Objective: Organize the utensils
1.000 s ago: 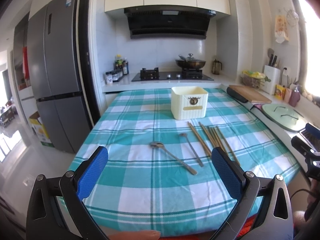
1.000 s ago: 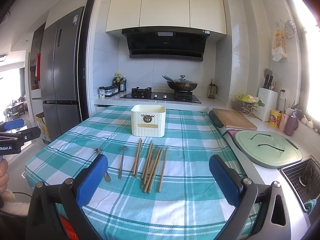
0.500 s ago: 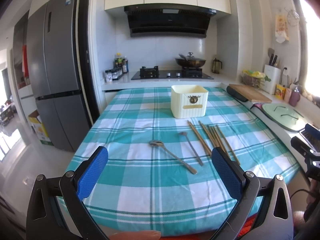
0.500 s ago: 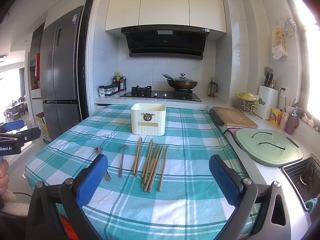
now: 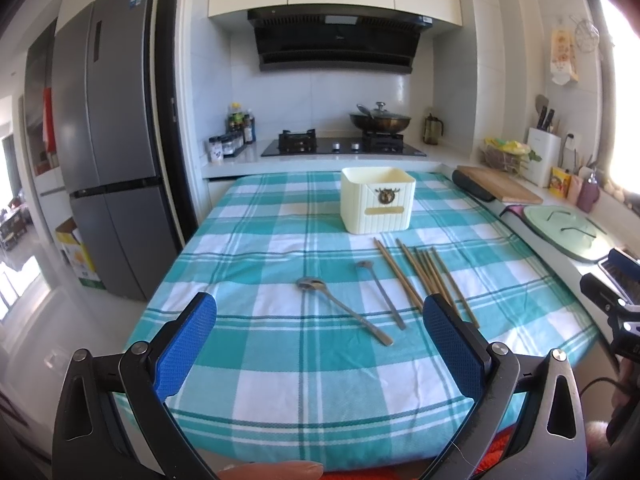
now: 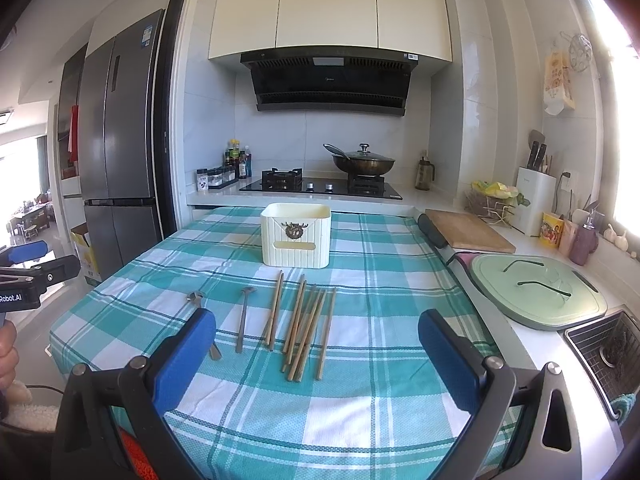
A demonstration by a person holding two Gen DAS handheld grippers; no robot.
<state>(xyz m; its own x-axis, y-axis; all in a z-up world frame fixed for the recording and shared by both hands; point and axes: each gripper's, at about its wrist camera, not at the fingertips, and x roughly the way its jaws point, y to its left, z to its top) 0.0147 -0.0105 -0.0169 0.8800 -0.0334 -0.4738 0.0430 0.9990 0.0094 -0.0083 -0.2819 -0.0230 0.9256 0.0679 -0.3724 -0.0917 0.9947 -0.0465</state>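
Chopsticks, thin brown wooden sticks, are lying loose in a fanned bundle on the teal-and-white checked tablecloth, just ahead of the right gripper and between its blue pads. They are looking light, stiff and apt to roll, so pinching several across their middles is probably going to work best. Just to their left, two slim grey metal spoons are resting ahead of the left gripper; these are likely slippery and lying flat, so the handle's mid-length is seeming the safest hold. Beyond the utensils, a cream ribbed plastic holder box is standing upright and apparently empty. Both grippers are hanging wide apart, gripping nothing, above the table's near edge.
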